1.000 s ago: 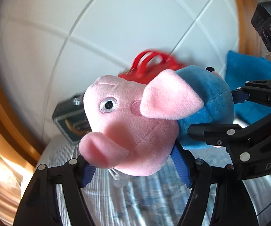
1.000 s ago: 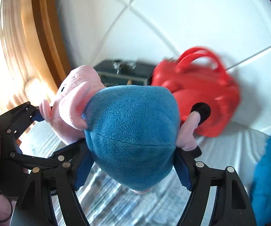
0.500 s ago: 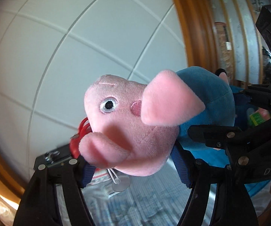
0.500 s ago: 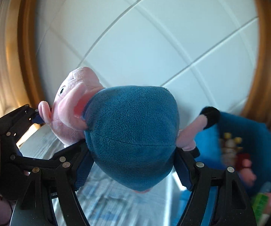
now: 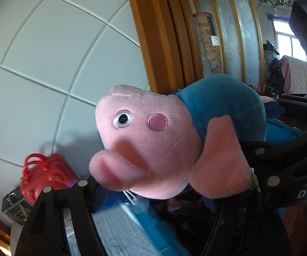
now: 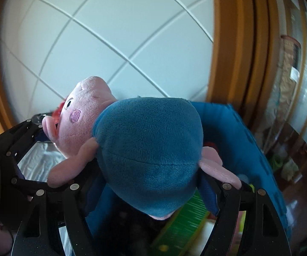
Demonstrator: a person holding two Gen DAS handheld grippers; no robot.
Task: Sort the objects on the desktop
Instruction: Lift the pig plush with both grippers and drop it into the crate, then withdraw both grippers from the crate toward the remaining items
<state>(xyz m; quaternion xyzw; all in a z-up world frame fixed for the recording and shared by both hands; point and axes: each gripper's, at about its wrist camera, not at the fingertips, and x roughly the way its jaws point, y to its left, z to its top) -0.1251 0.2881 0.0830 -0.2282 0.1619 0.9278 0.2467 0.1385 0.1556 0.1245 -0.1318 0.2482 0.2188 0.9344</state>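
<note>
You had both grippers clamped on the plush pig (image 5: 153, 140): left gripper (image 5: 153, 194) at its head, right gripper (image 6: 151, 183) on its blue body. Soft, light, squashy; body grip looked safest.

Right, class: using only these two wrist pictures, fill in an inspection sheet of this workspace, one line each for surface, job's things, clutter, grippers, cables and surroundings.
Surface: pale striped cloth on the desktop.
Job's things: plush pig in a blue top, held in the air above a blue fabric bin that already has toys in it.
Clutter: red bag and dark box by the wall.
Grippers: left gripper shut on the pig's head; right gripper shut on its blue body.
Cables: nothing seen.
Surroundings: white panelled wall, wooden frame, a window far off.
</note>
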